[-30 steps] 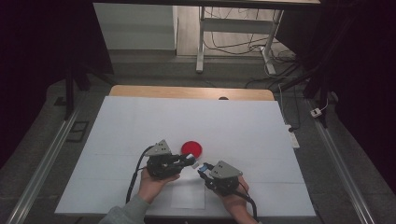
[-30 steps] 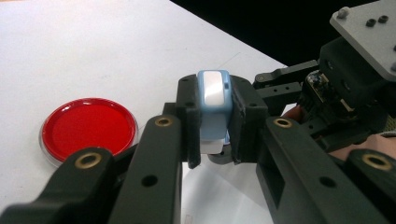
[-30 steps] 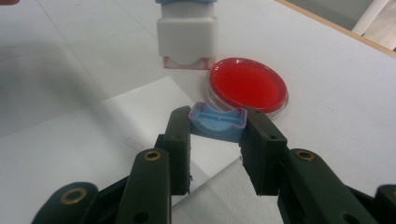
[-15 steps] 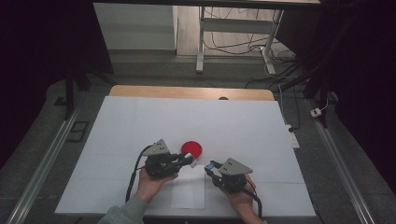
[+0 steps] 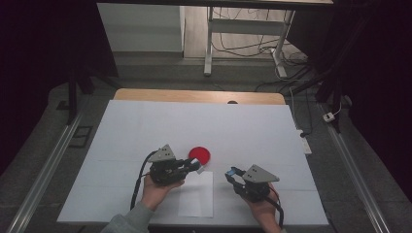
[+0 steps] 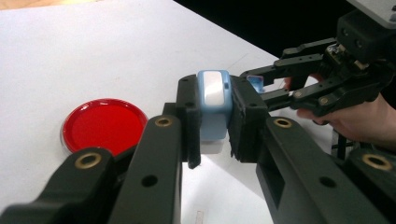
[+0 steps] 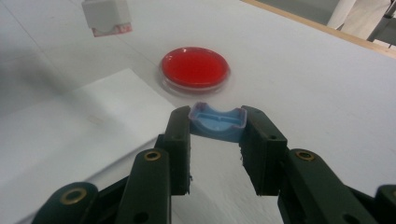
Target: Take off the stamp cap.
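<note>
L gripper (image 6: 212, 119): pinching blue case (image 6: 214, 100), unmoved.
R gripper (image 7: 215, 135): pinching blue cap (image 7: 217, 122), now farther right (apart from case).
Red dish (image 5: 200, 155): same spot.

One red round dish (image 5: 200, 155) lies just beyond the left fingers. One white paper sheet (image 5: 197, 196) lies under them. One blue-and-white case (image 6: 214, 105) sits between the left fingers, one blue cap (image 7: 217, 122) between the right.
</note>
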Demonstrator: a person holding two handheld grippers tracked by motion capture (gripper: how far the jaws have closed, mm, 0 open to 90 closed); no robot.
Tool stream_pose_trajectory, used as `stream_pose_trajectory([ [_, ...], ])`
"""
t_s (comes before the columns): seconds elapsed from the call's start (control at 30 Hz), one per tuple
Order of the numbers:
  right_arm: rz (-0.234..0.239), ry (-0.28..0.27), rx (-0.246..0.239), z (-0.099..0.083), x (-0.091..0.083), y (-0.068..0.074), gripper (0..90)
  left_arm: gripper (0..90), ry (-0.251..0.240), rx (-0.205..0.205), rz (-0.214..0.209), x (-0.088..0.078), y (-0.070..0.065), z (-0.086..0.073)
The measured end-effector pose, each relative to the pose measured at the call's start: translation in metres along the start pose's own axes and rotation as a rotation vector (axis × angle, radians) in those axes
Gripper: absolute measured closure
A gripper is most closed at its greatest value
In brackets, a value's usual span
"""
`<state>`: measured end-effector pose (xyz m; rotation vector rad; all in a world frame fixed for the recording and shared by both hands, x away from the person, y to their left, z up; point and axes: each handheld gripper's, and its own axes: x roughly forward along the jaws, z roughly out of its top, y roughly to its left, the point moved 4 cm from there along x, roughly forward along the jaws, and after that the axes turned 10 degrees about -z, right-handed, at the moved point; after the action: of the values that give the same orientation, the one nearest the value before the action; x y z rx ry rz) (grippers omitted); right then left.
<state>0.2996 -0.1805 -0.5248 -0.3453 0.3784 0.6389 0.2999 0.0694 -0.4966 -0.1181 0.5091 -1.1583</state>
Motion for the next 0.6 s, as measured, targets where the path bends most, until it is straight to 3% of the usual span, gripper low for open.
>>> stream_pose_trajectory([
  [0.13, -0.022, 0.000, 0.002, -0.005, -0.011, -0.012, 64.4, 75.7, -0.002, 0.000, 0.006, -0.001, 0.001, 0.000],
  [0.6, -0.116, 0.003, 0.080, -0.025, -0.048, -0.052, 64.3, 75.8, -0.007, 0.002, 0.015, -0.005, 0.002, 0.001],
])
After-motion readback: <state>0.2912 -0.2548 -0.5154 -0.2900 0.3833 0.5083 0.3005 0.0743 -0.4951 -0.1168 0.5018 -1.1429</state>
